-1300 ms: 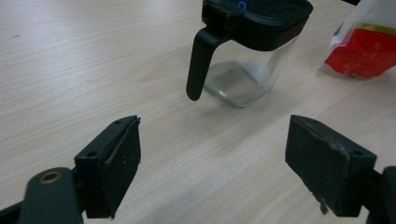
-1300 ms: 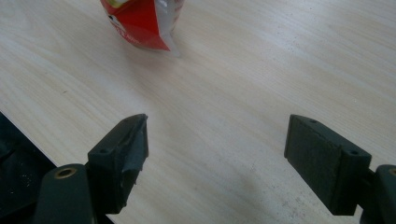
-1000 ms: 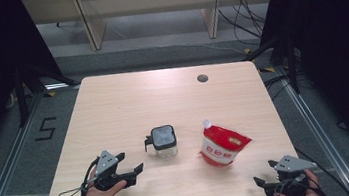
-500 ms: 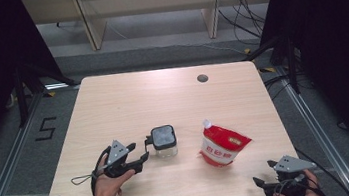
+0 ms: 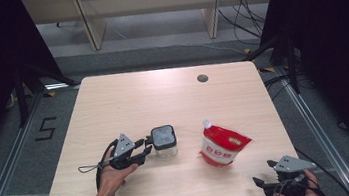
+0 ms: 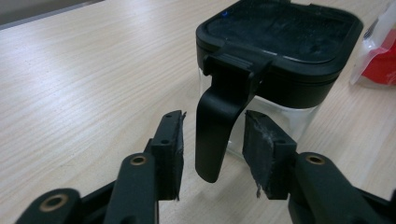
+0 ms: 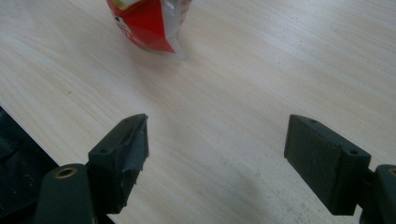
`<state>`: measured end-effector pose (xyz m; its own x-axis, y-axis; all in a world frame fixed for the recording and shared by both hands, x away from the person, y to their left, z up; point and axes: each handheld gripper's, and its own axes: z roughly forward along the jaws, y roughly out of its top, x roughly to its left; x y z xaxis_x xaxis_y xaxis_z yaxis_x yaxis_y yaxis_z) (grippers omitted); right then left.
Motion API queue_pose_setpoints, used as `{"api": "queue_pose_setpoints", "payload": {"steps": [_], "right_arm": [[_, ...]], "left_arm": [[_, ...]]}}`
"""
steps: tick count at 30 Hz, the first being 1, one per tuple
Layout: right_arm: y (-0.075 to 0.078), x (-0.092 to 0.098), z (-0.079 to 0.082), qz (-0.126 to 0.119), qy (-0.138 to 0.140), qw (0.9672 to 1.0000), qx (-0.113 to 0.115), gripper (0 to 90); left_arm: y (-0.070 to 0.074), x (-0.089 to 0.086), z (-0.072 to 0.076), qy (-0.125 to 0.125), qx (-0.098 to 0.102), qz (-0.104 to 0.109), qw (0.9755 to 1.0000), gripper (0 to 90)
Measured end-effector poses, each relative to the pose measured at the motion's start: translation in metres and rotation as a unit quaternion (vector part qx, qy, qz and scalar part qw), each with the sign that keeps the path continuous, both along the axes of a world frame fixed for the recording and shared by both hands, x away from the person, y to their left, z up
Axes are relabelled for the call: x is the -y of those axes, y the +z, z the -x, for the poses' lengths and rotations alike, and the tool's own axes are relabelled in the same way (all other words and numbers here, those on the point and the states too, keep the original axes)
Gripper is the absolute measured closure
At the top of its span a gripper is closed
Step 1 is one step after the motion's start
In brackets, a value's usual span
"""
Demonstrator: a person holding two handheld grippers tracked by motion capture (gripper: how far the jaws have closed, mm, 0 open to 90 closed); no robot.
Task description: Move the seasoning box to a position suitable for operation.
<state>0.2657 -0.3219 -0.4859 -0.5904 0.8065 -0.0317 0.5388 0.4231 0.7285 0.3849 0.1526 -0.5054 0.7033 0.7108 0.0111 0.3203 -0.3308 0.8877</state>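
Observation:
A clear square jar [image 5: 164, 140] with a black lid [image 6: 280, 37] stands on the front half of the wooden table [image 5: 152, 100]. Its black handle [image 6: 217, 126] points toward my left gripper [image 5: 147, 147]. In the left gripper view the handle hangs between the left gripper's [image 6: 212, 140] two pads. The jaws have just been closing, and a narrow gap still shows on each side of the handle. A red and white spouted pouch [image 5: 223, 145] stands right of the jar. My right gripper [image 5: 263, 172] rests open at the table's front right edge, nothing between its pads, the pouch [image 7: 149, 21] ahead of it.
A small round hole [image 5: 202, 78] sits near the table's far edge. Dark frame rails and cables run along both sides of the table. The pouch [image 6: 378, 56] stands close behind the jar as the left gripper view shows it.
The left hand has slid right across the table up to the jar, and its jaws have narrowed around the handle. The right gripper, the jar and the pouch have stayed put.

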Motion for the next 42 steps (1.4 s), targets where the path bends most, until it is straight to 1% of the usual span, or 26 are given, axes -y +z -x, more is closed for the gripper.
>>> {"api": "queue_pose_setpoints", "payload": {"steps": [2,3,5,9,12,13,14,15,19,22,23,24,25,26,27,28,30,31,32,33,36,37,38,40,41,42], "right_arm": [[0.000,0.000,0.000,0.000,0.000,1.0000,0.001,22.7],[0.000,0.000,0.000,0.000,0.000,1.0000,-0.001,22.7],[0.000,0.000,0.000,0.000,0.001,1.0000,0.000,22.7],[0.000,0.000,0.000,0.002,0.003,1.0000,0.004,22.8],[0.000,0.000,0.000,0.000,0.001,1.0000,-0.001,22.7],[0.000,0.000,0.000,-0.006,0.002,0.9999,-0.012,22.8],[0.000,0.000,0.000,-0.006,0.002,0.9999,-0.012,22.8],[0.000,0.001,-0.001,-0.004,0.007,0.9999,-0.010,22.8],[-0.001,0.001,-0.001,-0.006,0.006,0.9999,-0.011,23.0],[0.000,0.001,0.000,-0.004,0.002,0.9999,-0.011,23.0],[-0.001,0.002,-0.001,0.002,0.003,1.0000,-0.002,23.1],[-0.001,0.002,-0.001,0.002,0.003,1.0000,-0.002,23.1],[-0.001,0.002,-0.001,0.002,0.003,1.0000,-0.002,23.1],[0.000,-0.001,0.002,-0.008,-0.010,0.9997,-0.019,23.1],[0.000,-0.001,0.002,-0.008,-0.010,0.9998,-0.018,23.1],[0.000,-0.001,0.002,-0.007,-0.009,0.9998,-0.017,23.1],[-0.001,0.000,0.001,-0.004,-0.004,0.9999,-0.013,23.2],[-0.001,0.000,0.001,-0.004,-0.004,0.9999,-0.013,23.2],[-0.001,0.001,0.000,-0.002,-0.001,1.0000,-0.002,23.2],[0.000,0.000,0.001,-0.005,-0.007,0.9999,-0.010,23.2],[0.000,0.000,0.001,-0.006,-0.007,0.9999,-0.007,23.3],[0.000,0.000,0.001,-0.004,-0.006,0.9999,-0.009,23.4],[-0.001,0.001,0.001,-0.001,-0.002,1.0000,-0.003,23.4],[-0.001,0.000,0.001,-0.002,-0.001,1.0000,-0.003,23.4],[-0.001,0.000,0.000,-0.002,0.000,1.0000,-0.004,23.4],[-0.001,0.000,0.001,-0.001,-0.002,1.0000,-0.003,23.4]], "left_arm": [[-0.002,0.001,-0.002,-0.001,0.000,-0.004,1.0000,63.3],[-0.002,0.001,-0.004,-0.009,0.005,-0.007,0.9999,65.2],[-0.003,0.001,-0.004,-0.011,0.005,-0.001,0.9999,68.4],[-0.002,0.000,-0.005,-0.015,0.006,-0.003,0.9999,73.1],[-0.001,0.000,-0.004,-0.019,0.011,-0.011,0.9997,73.7],[-0.001,0.000,-0.003,-0.023,0.006,-0.010,0.9997,73.8],[-0.001,0.000,-0.003,-0.023,0.006,-0.010,0.9997,73.9],[-0.001,0.000,-0.003,-0.030,0.014,-0.015,0.9993,73.9],[-0.001,-0.002,-0.001,-0.039,0.013,-0.014,0.9991,73.8],[-0.001,-0.002,0.002,-0.037,0.010,-0.011,0.9992,73.8],[-0.001,-0.003,0.003,-0.045,0.014,-0.017,0.9988,73.8],[-0.001,-0.003,0.003,-0.045,0.014,-0.017,0.9988,73.8],[-0.002,-0.002,0.005,-0.042,0.009,-0.010,0.9990,73.8],[-0.001,-0.002,0.008,-0.045,0.007,-0.013,0.9989,73.8],[-0.001,-0.003,0.009,-0.051,0.011,-0.015,0.9985,73.8],[0.000,-0.003,0.011,-0.050,0.008,-0.019,0.9986,73.8],[0.000,-0.002,0.012,-0.056,0.011,-0.016,0.9983,73.8],[0.001,-0.001,0.016,-0.055,0.005,-0.012,0.9984,73.8],[0.002,-0.001,0.017,-0.061,0.011,-0.015,0.9980,73.8],[0.003,0.000,0.023,-0.067,0.011,-0.016,0.9976,73.9],[0.003,0.002,0.028,-0.074,0.014,-0.016,0.9970,73.9],[0.003,0.003,0.032,-0.081,0.009,-0.013,0.9966,73.9],[0.003,0.003,0.034,-0.087,0.011,-0.017,0.9960,74.0],[0.002,0.004,0.036,-0.087,0.009,-0.014,0.9960,73.9],[0.003,0.003,0.037,-0.092,0.013,-0.024,0.9954,73.9],[0.002,0.004,0.038,-0.090,0.008,-0.016,0.9958,73.9]]}}
